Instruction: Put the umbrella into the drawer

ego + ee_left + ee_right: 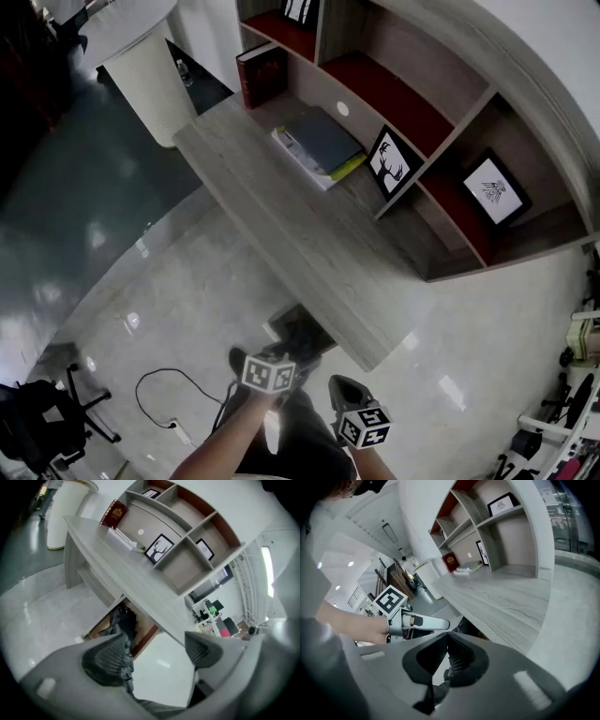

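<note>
The black folded umbrella (123, 620) lies inside the open drawer (143, 631) under the grey wooden desk (140, 578). In the head view the drawer (298, 328) shows dark contents just below the desk's front edge (309, 272). My left gripper (157, 648) hangs open above and in front of the drawer, with nothing between its fingers. In the head view the left gripper (262, 356) is near the drawer, and the right gripper (341, 386) is beside it to the right. My right gripper (447, 635) is shut and holds nothing. The left gripper (417, 620) shows beside it in the right gripper view.
On the desk lie a stack of books (321, 145) and an upright red book (261, 75). Framed pictures (394, 161) stand in the shelf unit behind. A white round column (150, 75) stands at the desk's far end. An office chair (47, 412) and a cable (159, 394) are on the floor.
</note>
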A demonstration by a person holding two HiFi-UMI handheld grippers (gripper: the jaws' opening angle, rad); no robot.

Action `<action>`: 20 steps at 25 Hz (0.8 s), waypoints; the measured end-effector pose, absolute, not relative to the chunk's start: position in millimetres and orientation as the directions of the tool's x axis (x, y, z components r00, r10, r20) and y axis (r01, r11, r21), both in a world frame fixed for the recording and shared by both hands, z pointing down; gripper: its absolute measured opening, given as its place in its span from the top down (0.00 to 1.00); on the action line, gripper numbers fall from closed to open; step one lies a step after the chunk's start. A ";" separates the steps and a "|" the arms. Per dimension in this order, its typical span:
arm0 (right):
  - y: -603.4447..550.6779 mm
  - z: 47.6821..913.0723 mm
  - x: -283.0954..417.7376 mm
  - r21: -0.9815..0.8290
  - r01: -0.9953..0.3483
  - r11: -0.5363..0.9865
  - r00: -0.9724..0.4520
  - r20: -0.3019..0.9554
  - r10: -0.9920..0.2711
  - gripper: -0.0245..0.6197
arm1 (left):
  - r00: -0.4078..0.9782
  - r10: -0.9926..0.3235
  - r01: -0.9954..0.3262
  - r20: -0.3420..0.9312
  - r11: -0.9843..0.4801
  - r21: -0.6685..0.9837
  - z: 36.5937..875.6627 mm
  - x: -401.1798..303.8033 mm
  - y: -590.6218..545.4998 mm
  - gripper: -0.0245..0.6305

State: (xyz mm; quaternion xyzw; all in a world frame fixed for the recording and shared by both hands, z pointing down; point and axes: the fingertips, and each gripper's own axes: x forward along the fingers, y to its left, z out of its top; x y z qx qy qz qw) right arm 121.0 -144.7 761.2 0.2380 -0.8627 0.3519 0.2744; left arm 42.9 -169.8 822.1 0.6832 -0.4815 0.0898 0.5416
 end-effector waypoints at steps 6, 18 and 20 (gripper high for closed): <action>-144.9 696.5 129.3 -0.462 -0.580 0.671 -0.751 0.623 -0.219 0.95 | 0.534 -0.607 -0.732 0.589 0.016 0.681 738.4 54.3 -155.7 0.50; -105.2 620.6 120.4 -0.499 -0.549 0.670 -0.797 0.554 -0.240 0.95 | 0.536 -0.646 -0.751 0.544 -0.071 0.656 638.2 61.1 -106.3 0.61; -94.3 616.1 122.0 -0.496 -0.551 0.671 -0.794 0.558 -0.240 0.95 | 0.530 -0.651 -0.759 0.544 -0.078 0.647 628.2 59.1 -92.5 0.63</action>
